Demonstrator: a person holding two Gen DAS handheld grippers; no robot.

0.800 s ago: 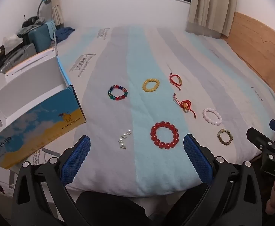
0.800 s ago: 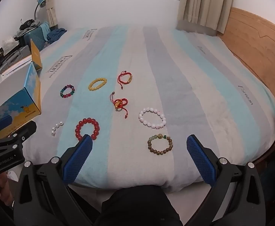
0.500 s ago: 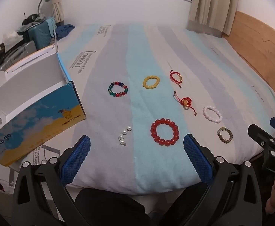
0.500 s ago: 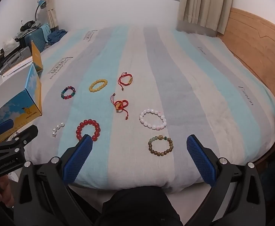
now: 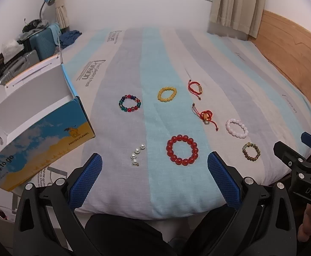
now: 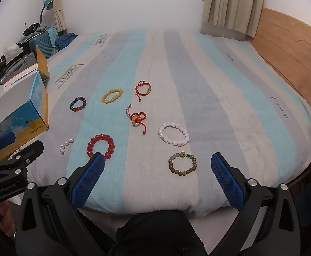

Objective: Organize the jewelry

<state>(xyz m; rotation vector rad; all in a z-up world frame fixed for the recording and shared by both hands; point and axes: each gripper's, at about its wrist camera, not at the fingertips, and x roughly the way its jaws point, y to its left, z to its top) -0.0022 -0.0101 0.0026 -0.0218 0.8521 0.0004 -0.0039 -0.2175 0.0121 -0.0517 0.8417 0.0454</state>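
Note:
Several bracelets lie on the striped bed. A red bead bracelet (image 5: 182,152) (image 6: 100,146) lies nearest, with a short pearl strand (image 5: 137,154) (image 6: 66,146) to its left. A brown-green bracelet (image 6: 182,164) (image 5: 251,151), a pale pink one (image 6: 173,133) (image 5: 236,128), two red cord bracelets (image 6: 137,117) (image 6: 143,89), a yellow one (image 5: 166,94) and a multicolour one (image 5: 130,103) lie beyond. My left gripper (image 5: 154,179) is open and empty above the bed's near edge. My right gripper (image 6: 158,177) is open and empty too.
An open blue and yellow cardboard box (image 5: 34,125) (image 6: 27,115) stands at the bed's left edge. Suitcases and clutter (image 5: 27,47) sit beyond it. A wooden headboard (image 6: 291,51) runs along the right side. A window and curtains are at the far wall.
Both grippers have moved slightly forward toward the bed. Nothing on the bed has moved.

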